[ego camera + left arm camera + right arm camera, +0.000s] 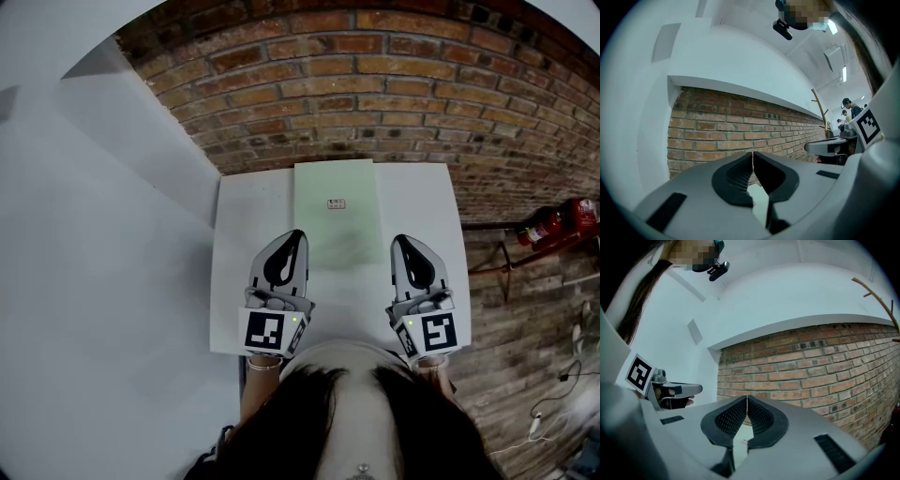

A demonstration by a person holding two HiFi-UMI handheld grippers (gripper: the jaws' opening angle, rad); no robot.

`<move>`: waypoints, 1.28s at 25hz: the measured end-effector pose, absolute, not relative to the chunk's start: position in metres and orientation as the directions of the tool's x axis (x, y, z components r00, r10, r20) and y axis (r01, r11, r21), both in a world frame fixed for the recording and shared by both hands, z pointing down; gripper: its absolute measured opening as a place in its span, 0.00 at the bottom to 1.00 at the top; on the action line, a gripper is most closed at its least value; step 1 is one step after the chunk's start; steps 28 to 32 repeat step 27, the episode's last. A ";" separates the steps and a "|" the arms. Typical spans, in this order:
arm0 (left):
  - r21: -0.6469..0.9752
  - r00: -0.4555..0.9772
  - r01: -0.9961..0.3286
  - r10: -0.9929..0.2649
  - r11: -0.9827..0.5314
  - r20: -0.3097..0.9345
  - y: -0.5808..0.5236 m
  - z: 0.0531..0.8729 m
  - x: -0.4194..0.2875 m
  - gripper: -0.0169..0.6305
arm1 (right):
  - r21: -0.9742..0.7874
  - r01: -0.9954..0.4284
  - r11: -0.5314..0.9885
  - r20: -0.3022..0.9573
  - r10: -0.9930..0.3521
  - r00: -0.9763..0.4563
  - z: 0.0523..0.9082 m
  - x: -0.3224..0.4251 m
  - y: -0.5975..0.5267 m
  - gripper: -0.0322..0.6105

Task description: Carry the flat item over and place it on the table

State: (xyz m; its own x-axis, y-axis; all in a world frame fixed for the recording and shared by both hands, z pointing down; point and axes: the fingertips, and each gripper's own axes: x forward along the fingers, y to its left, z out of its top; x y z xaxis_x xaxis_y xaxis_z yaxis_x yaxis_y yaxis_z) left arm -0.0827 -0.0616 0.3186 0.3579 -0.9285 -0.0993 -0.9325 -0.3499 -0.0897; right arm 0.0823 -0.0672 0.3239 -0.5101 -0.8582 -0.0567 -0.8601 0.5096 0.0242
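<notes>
The green sheet (336, 211) lies flat mid-frame on the table (246, 246), apparently already delivered. The left gripper (297, 235) and right gripper (397, 241) flank it, both clenched empty.

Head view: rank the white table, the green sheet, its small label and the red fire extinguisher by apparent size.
1. white table
2. green sheet
3. red fire extinguisher, farther from the camera, so its real size is unsure
4. small label

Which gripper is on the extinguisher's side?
Right gripper: the red extinguisher lies on the floor beyond its side of the table; left gripper is across the sheet.
</notes>
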 end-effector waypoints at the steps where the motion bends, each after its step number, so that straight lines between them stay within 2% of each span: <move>1: -0.089 0.357 -0.933 -0.929 -0.349 -0.098 -0.062 0.319 -0.083 0.05 | 0.025 -0.861 0.508 -0.054 -0.859 -0.509 0.325 0.082 -0.067 0.11; 32: -0.061 0.335 -0.942 -0.940 -0.331 -0.071 -0.061 0.328 -0.086 0.05 | 0.031 -0.857 0.514 -0.036 -0.857 -0.515 0.328 0.077 -0.068 0.11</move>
